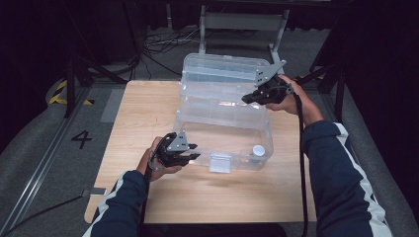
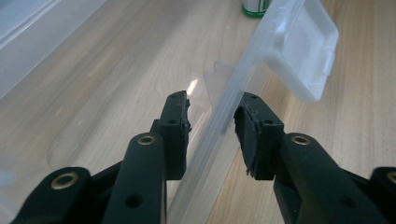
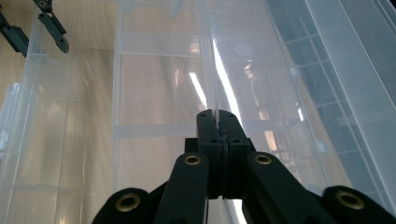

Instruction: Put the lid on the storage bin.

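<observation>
Left tool [image 2: 212, 135] straddles the box wall [image 2: 219, 126], jaws apart; right tool [image 3: 217, 140] pinches the tray rim [image 3: 212, 74].

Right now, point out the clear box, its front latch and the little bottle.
clear box [image 1: 225, 112], high view, inner tray rim.
front latch [image 2: 306, 51], left gripper view, middle of the flap.
little bottle [image 1: 258, 150], high view, white cap.

The left gripper [image 1: 193, 151], lower left of centre, has jaws apart; the right gripper [image 1: 245, 99], upper right, jaws together.
</observation>
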`<state>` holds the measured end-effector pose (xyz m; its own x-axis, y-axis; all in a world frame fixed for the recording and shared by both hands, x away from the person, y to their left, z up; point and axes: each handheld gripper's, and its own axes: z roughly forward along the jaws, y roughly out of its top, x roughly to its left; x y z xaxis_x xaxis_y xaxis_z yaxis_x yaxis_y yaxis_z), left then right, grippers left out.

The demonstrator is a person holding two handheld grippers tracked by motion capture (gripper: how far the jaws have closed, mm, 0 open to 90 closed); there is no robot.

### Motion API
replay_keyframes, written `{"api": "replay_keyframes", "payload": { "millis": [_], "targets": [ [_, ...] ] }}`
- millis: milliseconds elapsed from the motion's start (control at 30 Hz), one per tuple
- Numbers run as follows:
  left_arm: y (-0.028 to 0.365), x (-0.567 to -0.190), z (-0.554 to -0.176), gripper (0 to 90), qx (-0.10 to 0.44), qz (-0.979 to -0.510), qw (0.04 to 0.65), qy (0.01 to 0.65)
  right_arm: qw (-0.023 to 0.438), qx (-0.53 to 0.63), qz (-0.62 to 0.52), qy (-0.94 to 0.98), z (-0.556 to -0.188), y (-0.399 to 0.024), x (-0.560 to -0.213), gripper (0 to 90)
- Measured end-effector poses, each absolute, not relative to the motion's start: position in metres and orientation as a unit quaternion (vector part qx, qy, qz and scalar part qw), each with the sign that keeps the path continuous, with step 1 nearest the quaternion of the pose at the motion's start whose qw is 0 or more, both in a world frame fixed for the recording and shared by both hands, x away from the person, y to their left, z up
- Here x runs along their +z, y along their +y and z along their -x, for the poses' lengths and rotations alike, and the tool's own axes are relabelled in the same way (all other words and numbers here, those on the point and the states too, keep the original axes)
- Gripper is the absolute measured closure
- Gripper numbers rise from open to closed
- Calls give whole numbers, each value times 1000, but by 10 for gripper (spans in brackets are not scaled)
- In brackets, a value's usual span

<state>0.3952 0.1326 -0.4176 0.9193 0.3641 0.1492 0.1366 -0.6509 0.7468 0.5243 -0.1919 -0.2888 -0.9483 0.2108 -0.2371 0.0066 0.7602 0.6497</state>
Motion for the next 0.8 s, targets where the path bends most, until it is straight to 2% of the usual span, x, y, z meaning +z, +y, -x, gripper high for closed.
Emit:
{"api": "replay_keyframes", "payload": {
  "millis": [800],
  "targets": [
    [132, -418, -392, 665, 148, -895, 397, 142, 161, 341, -39, 925, -501, -191, -288, 899]
  ]
}}
